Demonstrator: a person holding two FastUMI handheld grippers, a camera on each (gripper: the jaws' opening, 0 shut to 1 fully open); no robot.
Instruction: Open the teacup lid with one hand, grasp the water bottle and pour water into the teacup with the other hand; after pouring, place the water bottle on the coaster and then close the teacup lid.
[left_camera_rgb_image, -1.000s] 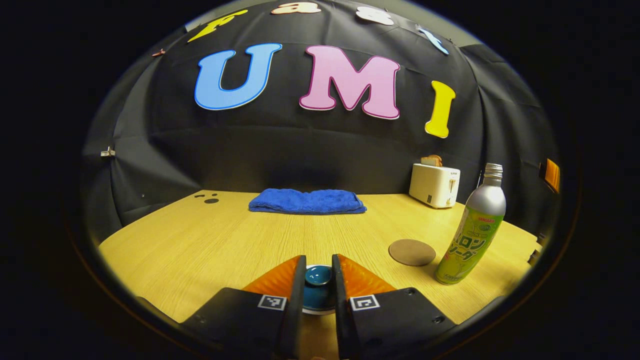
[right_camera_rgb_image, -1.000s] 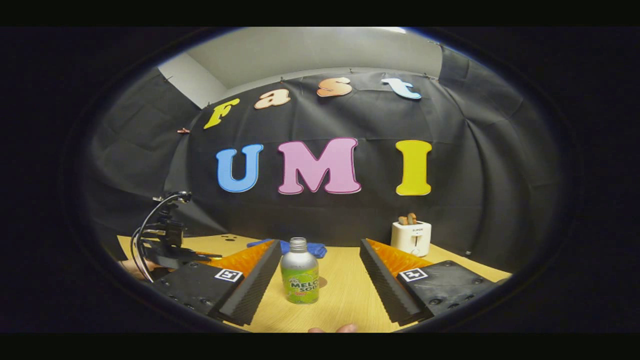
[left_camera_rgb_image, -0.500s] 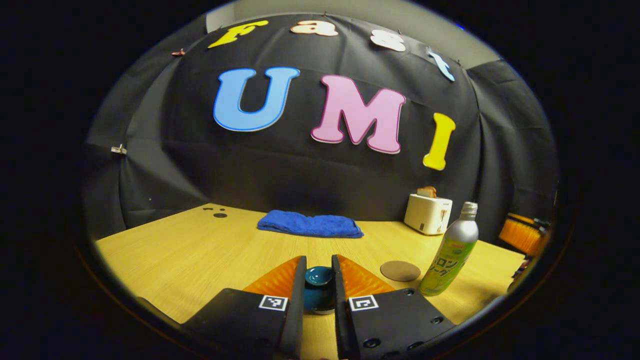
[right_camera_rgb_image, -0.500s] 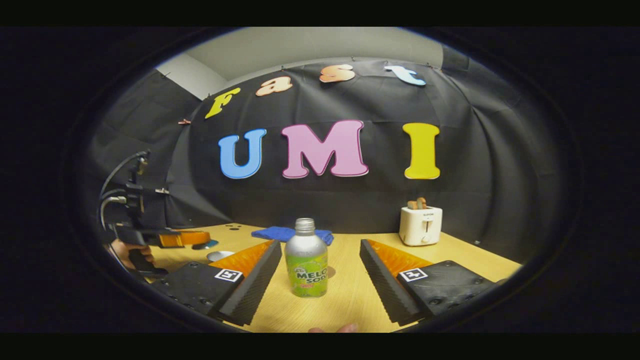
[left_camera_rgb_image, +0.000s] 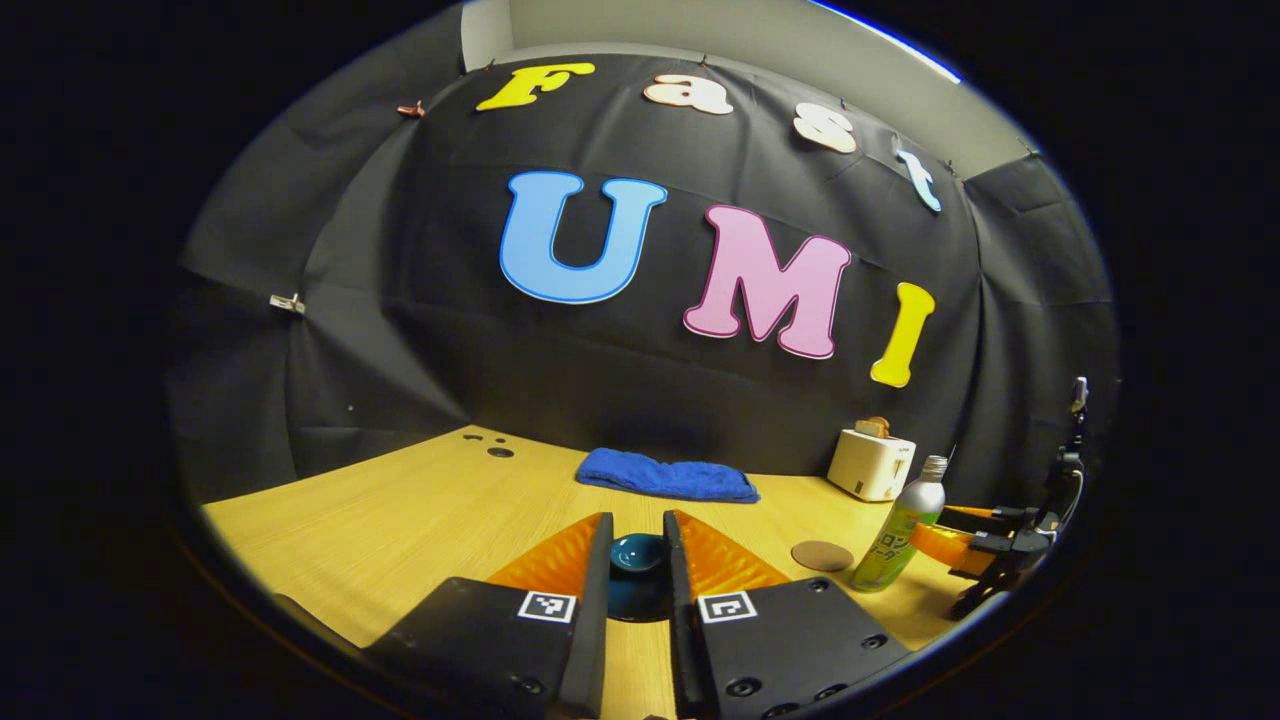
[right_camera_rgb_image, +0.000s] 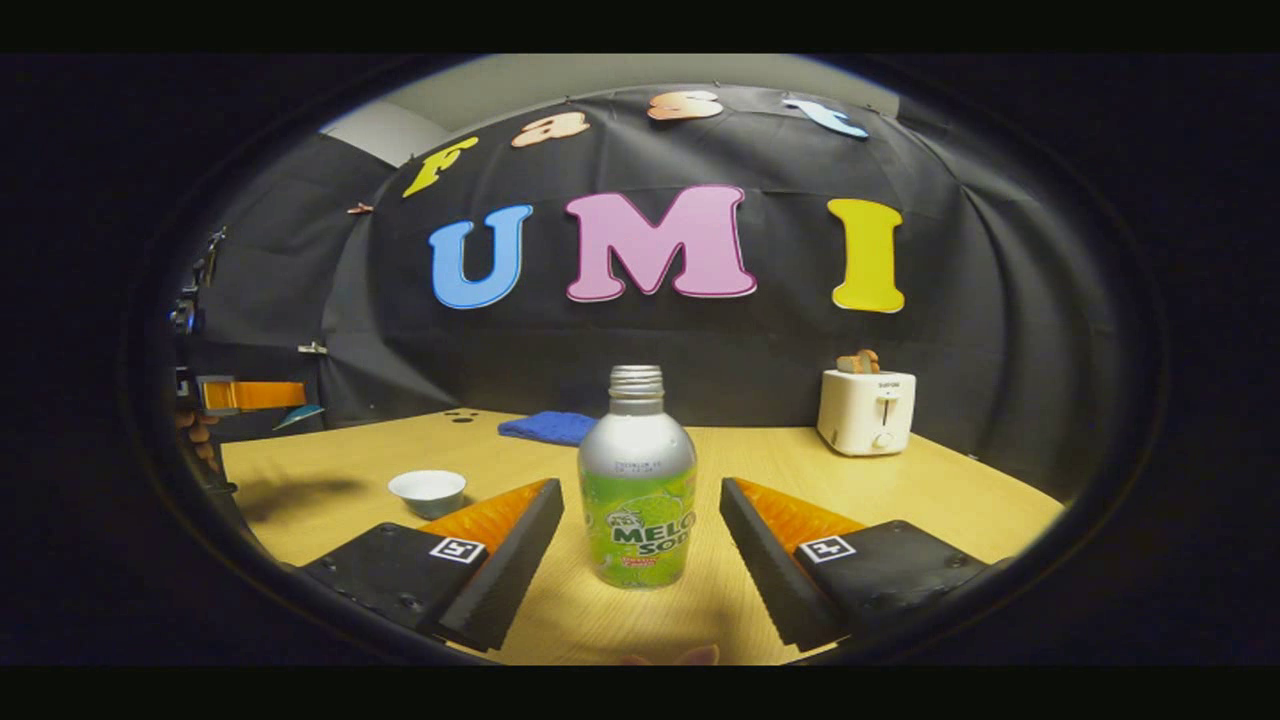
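My left gripper is shut on the knob of the teal teacup lid and holds it up in the air. In the right gripper view, that gripper hangs at the far left with the lid, above and left of the uncovered white teacup. The silver and green water bottle stands upright between the open fingers of my right gripper, with a gap on each side. In the left gripper view, the bottle stands beside the round brown coaster, with the right gripper at it.
A white toaster with bread stands at the back right of the wooden table. A folded blue towel lies by the back wall. A hand holds the left gripper.
The left gripper has risen with the lid, up and away from the cup. The right gripper has moved forward, so the bottle now stands between its open fingers.
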